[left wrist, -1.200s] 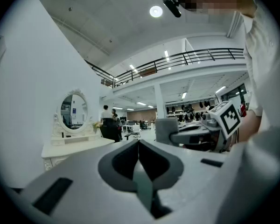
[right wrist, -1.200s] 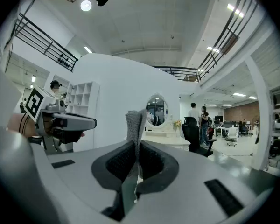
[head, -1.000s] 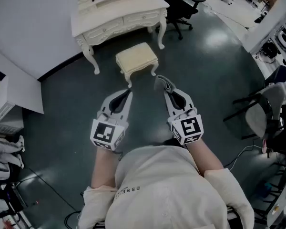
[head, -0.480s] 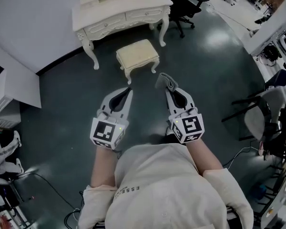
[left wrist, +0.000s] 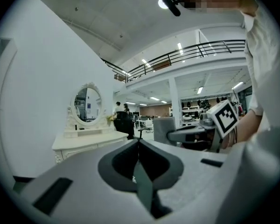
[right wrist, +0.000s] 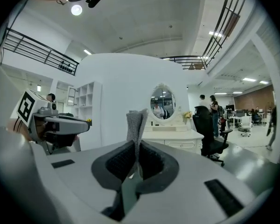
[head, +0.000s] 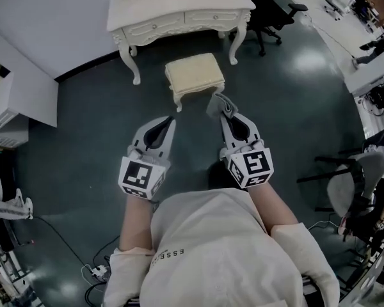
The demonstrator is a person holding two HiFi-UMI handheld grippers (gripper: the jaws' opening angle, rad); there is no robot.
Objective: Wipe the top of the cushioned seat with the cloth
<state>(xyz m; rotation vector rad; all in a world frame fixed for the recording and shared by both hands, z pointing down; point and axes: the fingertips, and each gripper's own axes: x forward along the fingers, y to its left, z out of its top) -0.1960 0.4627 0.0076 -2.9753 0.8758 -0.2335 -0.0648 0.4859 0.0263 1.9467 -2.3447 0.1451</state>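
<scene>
While right gripper (head: 223,111) clamps cloth (head: 216,101), cushioned seat (head: 194,74) lies upper centre of frame, ahead of cloth, long side running left-right; right nearer than left gripper (head: 172,121), jaws closed, empty.

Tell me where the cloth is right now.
In the head view the cloth sticks out of the shut right gripper, right of centre, held in the air just short of the cushioned seat by the dressing table.
</scene>
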